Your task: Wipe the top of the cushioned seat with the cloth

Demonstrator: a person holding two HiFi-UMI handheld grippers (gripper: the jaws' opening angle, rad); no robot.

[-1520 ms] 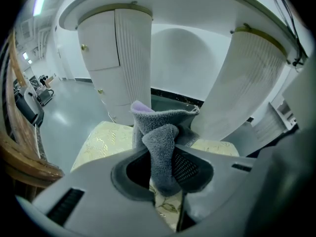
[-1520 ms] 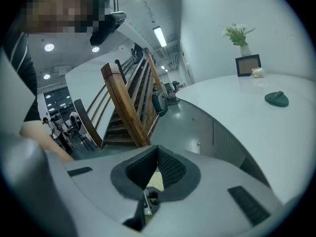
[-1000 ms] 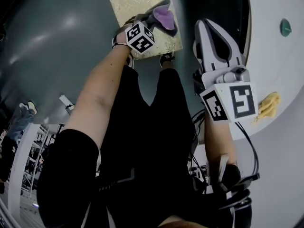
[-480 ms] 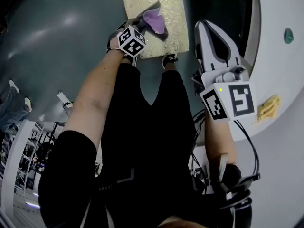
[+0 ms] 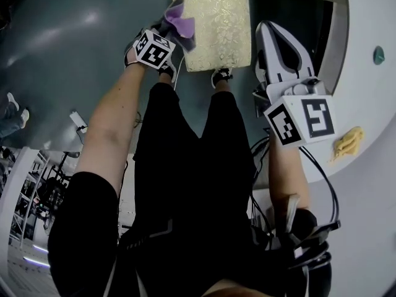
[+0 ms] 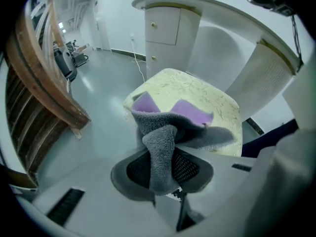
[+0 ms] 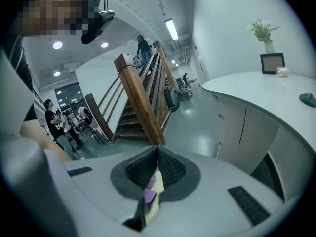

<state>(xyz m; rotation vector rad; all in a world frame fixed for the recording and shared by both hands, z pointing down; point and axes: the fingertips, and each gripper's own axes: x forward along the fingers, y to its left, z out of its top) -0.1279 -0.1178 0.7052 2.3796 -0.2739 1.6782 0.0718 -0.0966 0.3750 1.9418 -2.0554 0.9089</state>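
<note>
Currently a person stands over a low cushioned seat [image 5: 216, 23], a square pad with a pale yellow, leaf-patterned top, on a grey floor. The left gripper [image 6: 162, 168] has its jaws closed on a cloth [image 6: 185, 113], which is grey and fleecy on one side and purple on the other. A thick fold is pinched between the pads. The rest spills forward and flops onto the seat's near left corner, partly overhanging that edge. The cloth looks light, soft and limp, so it will likely bunch or drag rather than lie flat. A grip on a gathered fold, as now, seems the sound place to hold it, with the loose part pressed down onto the cushion. The cushion itself probably gives a little under pressure. The right gripper [image 7: 157, 168] is raised off to the seat's right side and apart from it. Its jaws are brought together with nothing gripped; a thin slit between them shows hints of purple and yellow beyond.
</note>
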